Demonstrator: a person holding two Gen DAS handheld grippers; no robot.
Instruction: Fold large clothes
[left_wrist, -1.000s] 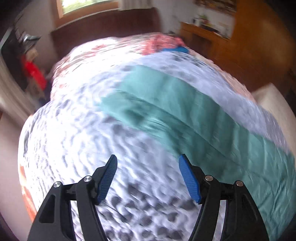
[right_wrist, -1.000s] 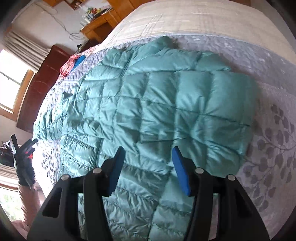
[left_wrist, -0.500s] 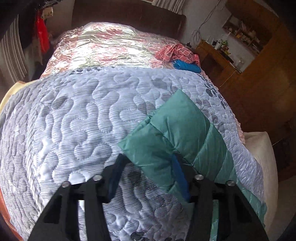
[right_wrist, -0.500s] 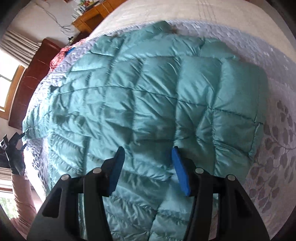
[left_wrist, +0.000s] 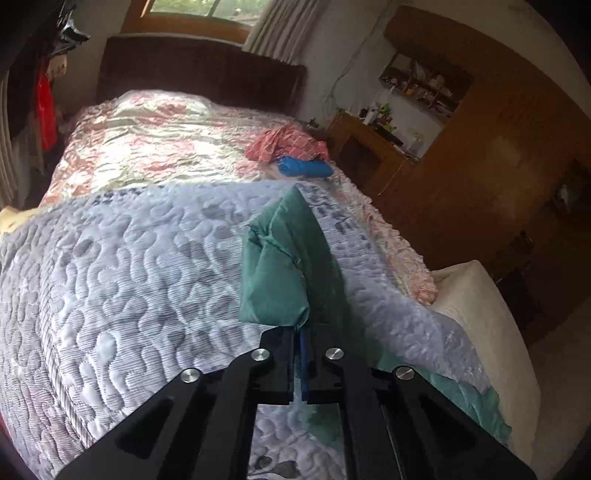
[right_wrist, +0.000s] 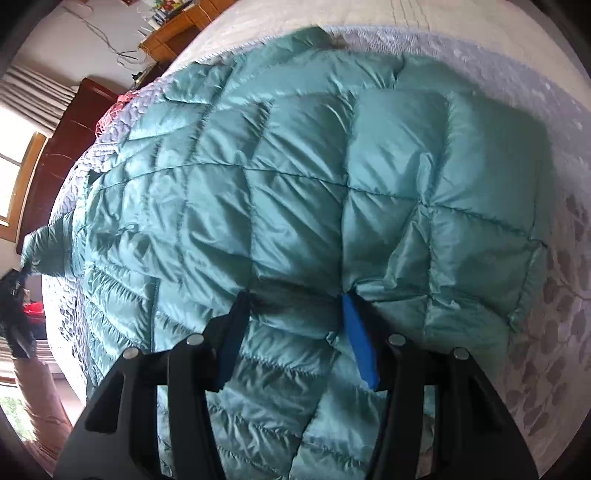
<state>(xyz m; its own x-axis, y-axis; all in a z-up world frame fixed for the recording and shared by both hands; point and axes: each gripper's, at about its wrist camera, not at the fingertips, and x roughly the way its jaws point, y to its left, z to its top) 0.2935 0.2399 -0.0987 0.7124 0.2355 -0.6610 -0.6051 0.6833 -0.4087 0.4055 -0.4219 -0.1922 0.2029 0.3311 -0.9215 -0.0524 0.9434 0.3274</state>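
Note:
A teal quilted down jacket (right_wrist: 314, 184) lies spread on the grey quilted bedspread (left_wrist: 110, 266). My left gripper (left_wrist: 300, 332) is shut on the end of the jacket's sleeve (left_wrist: 280, 273) and holds it lifted above the bedspread. In the right wrist view that sleeve (right_wrist: 44, 247) shows raised at the far left. My right gripper (right_wrist: 295, 295) is open, its blue fingertips (right_wrist: 356, 325) pressed into the jacket's body with fabric bulging between them.
A floral pink cover (left_wrist: 155, 147) lies toward the dark headboard (left_wrist: 199, 77). A red patterned cloth (left_wrist: 284, 142) and a blue folded item (left_wrist: 304, 168) lie near the bed's right edge. A wooden cabinet (left_wrist: 480, 177) stands right. A cream mattress edge (left_wrist: 480, 306) shows.
My left gripper has shut on the sleeve end and lifted it. My right gripper has come down closer onto the jacket's body, still open.

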